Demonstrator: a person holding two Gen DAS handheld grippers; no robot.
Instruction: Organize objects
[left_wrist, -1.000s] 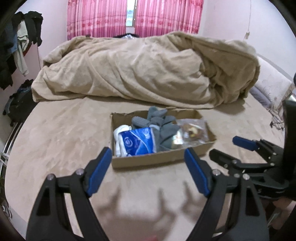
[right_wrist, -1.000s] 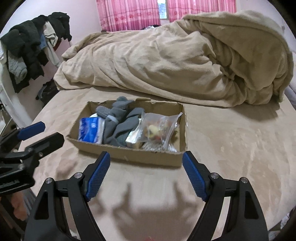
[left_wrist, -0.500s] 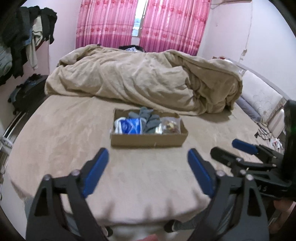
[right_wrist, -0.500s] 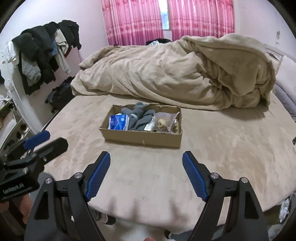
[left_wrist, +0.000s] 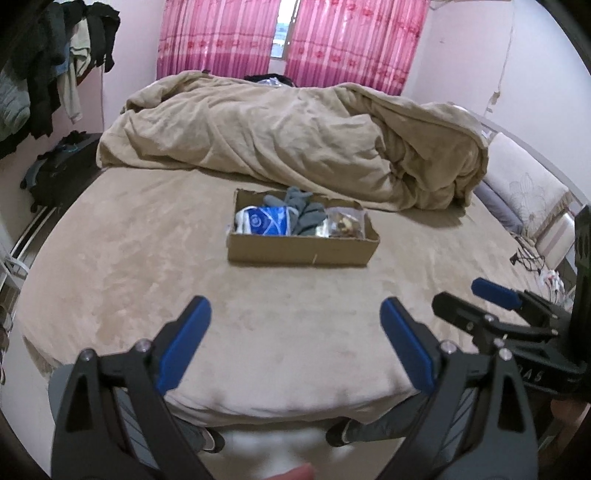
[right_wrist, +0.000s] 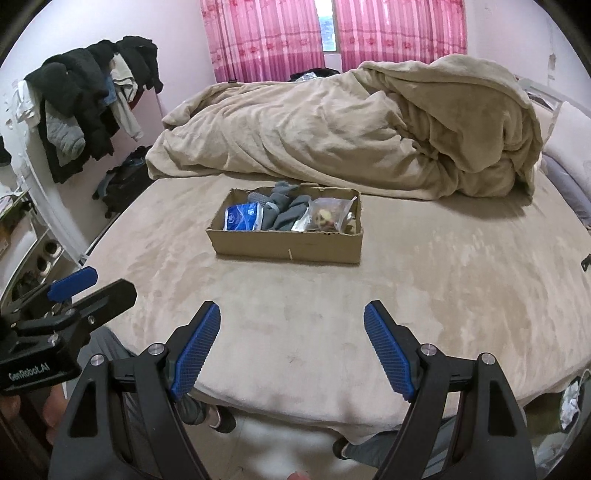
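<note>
Both grippers have drawn back from the cardboard box (left_wrist: 303, 242); a second ago it filled my view, now it sits well apart, mid-bed. My left gripper (left_wrist: 295, 332) and right gripper (right_wrist: 291, 338) hang wide and empty over the bed (right_wrist: 443, 295) edge. Inside the box lie a blue packet (right_wrist: 242, 216), grey gloves (right_wrist: 286, 208) and a clear bag (right_wrist: 328, 216). I judge sorting finished or paused; any next move means reaching forward again.
</note>
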